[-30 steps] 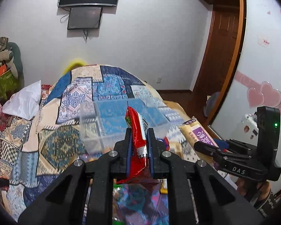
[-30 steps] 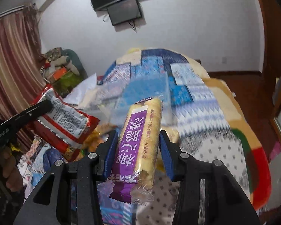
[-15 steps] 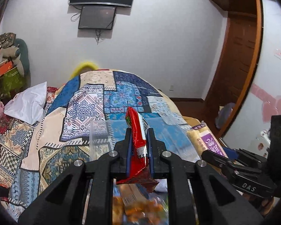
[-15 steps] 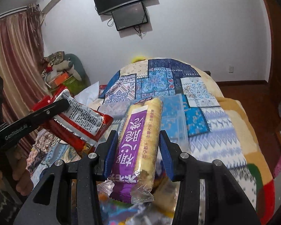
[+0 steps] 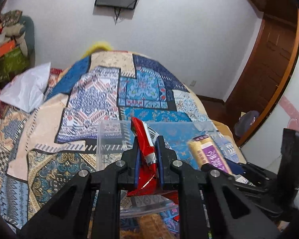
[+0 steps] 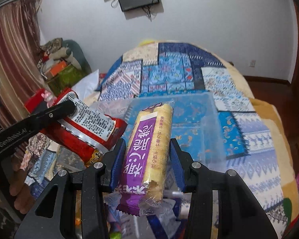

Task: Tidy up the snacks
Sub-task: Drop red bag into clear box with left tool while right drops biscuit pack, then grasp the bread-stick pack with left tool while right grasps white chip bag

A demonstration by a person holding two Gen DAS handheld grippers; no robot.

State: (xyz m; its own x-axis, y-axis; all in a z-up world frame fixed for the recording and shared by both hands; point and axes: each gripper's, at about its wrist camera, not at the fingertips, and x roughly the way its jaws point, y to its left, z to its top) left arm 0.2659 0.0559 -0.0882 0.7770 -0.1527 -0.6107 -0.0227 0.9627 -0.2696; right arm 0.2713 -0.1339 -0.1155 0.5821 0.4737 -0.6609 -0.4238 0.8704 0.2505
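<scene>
Snacks are in both grippers at once, each held above the clear plastic bin [image 6: 191, 119] that sits on the patchwork quilt [image 5: 101, 99]; my left gripper [image 5: 147, 157] has its fingers squeezed nearly together on the flat red packet [image 5: 144, 143], which stands edge-up between the pads; my right gripper [image 6: 147, 159] is about half open, filled by the purple-labelled cracker roll [image 6: 149, 147], held lengthwise with its tail hanging out behind. As I judge it, the step is dropping both into the bin; I'd bring each load well over the bin's near wall, lower until the pack is inside, then part the fingers. I'd release one side first, since the red packet sits close beside the roll in the right view and they could knock together. The roll looks brittle, so I'd not squeeze harder; more loose packs lie blurred beneath my grippers for later.
</scene>
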